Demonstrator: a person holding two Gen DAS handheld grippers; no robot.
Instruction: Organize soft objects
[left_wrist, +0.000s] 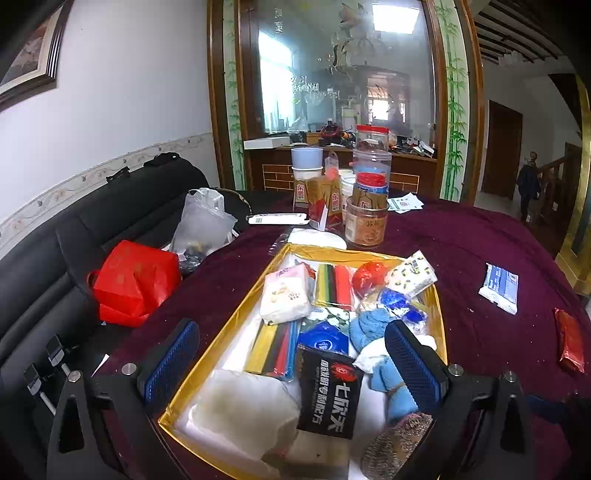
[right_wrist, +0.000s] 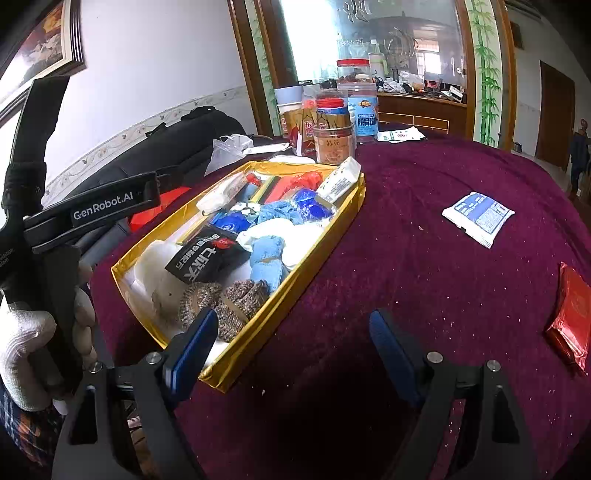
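The right tongs (right_wrist: 291, 350), released and empty, hover over the maroon velvet surface (right_wrist: 406, 221); the blue-and-white flat sachet (right_wrist: 478, 218) lies ahead-right, nearer than to the released left tongs (left_wrist: 291, 354).

Left claw (left_wrist: 291, 363) hangs wide open over the near end of the gold-lined box (left_wrist: 441, 317), nothing between its blue pads. Below sit a black packet (left_wrist: 328, 395), white wadding (left_wrist: 243, 413) and a blue sock (left_wrist: 391, 384). Out right on the maroon bench (left_wrist: 480, 240) lie a blue-and-white sachet (left_wrist: 499, 288) and a red packet (left_wrist: 570, 339).
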